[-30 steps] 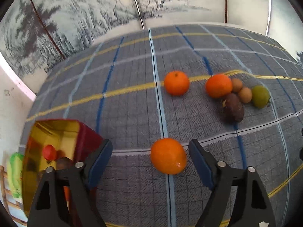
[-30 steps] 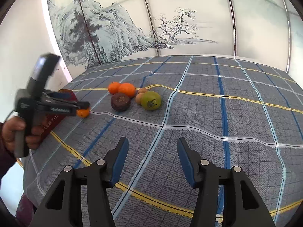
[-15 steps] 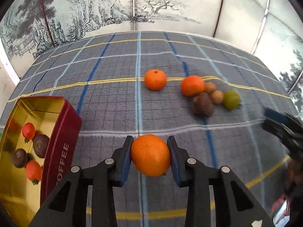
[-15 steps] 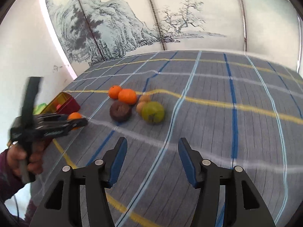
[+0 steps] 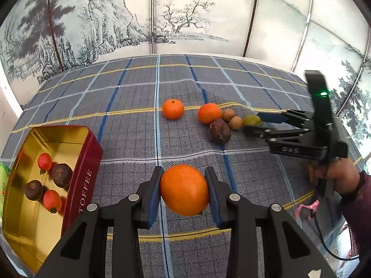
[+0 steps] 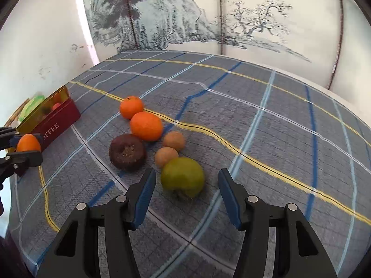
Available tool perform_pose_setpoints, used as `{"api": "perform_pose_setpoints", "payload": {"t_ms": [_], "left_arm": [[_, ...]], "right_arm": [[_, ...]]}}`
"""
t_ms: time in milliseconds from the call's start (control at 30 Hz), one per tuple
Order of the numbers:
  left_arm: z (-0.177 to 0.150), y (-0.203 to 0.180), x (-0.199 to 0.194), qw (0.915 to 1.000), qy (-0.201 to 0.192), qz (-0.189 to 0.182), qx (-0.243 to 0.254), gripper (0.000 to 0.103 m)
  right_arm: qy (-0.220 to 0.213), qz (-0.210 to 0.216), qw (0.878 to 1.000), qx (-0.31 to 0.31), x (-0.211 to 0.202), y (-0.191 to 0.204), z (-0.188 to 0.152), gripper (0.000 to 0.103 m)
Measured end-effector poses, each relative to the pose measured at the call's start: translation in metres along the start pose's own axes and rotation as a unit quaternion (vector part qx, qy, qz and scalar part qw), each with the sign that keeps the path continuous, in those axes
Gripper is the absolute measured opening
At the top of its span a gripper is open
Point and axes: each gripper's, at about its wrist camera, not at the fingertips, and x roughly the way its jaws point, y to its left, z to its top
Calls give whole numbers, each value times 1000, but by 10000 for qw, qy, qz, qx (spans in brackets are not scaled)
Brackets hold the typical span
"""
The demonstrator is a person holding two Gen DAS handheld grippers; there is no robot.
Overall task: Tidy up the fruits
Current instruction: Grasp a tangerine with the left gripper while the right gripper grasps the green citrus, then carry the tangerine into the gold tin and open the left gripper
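Observation:
My left gripper (image 5: 183, 173) is shut on an orange (image 5: 184, 190) and holds it above the checked cloth, just right of the red toffee tin (image 5: 85, 162). The tin holds two tomatoes and two dark fruits. My right gripper (image 6: 186, 176) stands open with a green fruit (image 6: 182, 177) on the cloth between its fingers, nearer the left pad; neither pad presses on it. Just beyond it lie two small tan fruits (image 6: 166, 156), a dark brown fruit (image 6: 127, 152) and two oranges (image 6: 146, 126). The right wrist view shows the left gripper (image 6: 23, 143) with its orange at the far left.
A green packet (image 6: 34, 102) lies behind the tin at the table's left edge. A painted screen (image 5: 180, 23) runs along the far side of the table. A person's hand (image 5: 334, 173) holds the right gripper's handle at the right edge.
The left gripper shut on the orange that lay between its fingers and lifted it off the cloth. The right gripper moved in on the fruit cluster until the green fruit lay between its fingers.

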Motion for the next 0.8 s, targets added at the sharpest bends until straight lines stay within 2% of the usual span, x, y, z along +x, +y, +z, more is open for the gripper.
{"api": "perform_pose_setpoints", "payload": {"t_ms": [100,233,333,500,633,800], "left_arm": [[0,-1,-6,10000,-45,-4,-14,33],[-2,-2,-18,10000,-91,4,-25,33],[-7,-1,-29,9999,-133,29,-46,33],[-19,2,-52,9997,-197,72,-117,33],[-27,11,-73,9992,-296,131,-248,33],[-40,38,-100,9973,-411,389,-467,33]], "right_arm": [[224,-69,9997,-4,8,3,-1,39],[199,-198,9996,62,-4,11,-10,39],[-29,-17,9987,504,-30,15,-25,39],[-86,-77,9965,832,-53,31,-51,39],[-86,-116,9943,1053,-58,36,-62,39],[-54,-231,9929,1165,-58,35,-70,39]]}}
